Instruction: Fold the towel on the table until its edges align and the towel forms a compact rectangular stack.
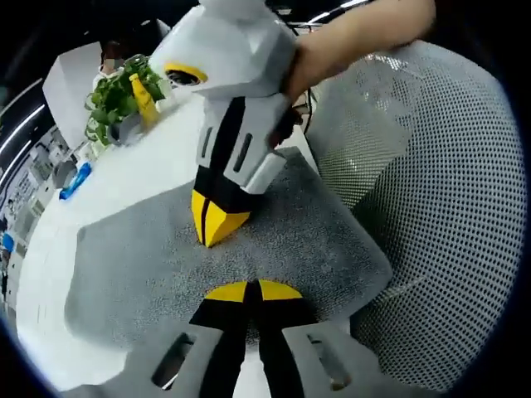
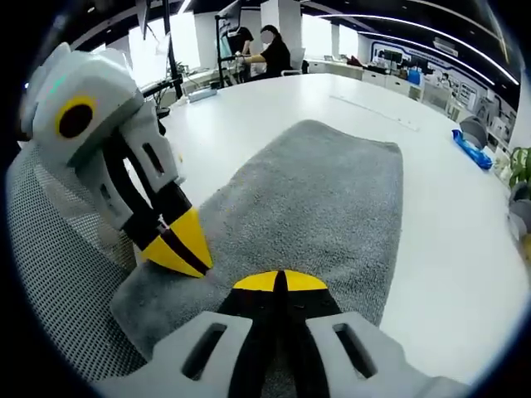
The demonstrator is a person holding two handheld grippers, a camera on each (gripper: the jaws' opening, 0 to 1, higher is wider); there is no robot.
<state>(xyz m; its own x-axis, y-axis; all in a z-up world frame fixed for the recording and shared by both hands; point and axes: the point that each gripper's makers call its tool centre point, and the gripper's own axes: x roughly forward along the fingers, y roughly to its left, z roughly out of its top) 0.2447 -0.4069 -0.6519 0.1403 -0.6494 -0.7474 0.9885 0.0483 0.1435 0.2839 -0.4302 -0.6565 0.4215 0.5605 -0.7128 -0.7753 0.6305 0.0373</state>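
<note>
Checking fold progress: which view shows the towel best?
The right gripper view: the grey towel stretches out along the white table, far edge visible. In the left gripper view the right gripper covers part of the towel.

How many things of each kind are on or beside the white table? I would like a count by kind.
grey towel: 1
blue packet: 1
green plant: 1
mesh chair: 1
Total: 4

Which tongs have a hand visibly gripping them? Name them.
The right tongs, seen in the left gripper view: a hand clasps their white body. The left tongs appear beside the mesh chair.
</note>
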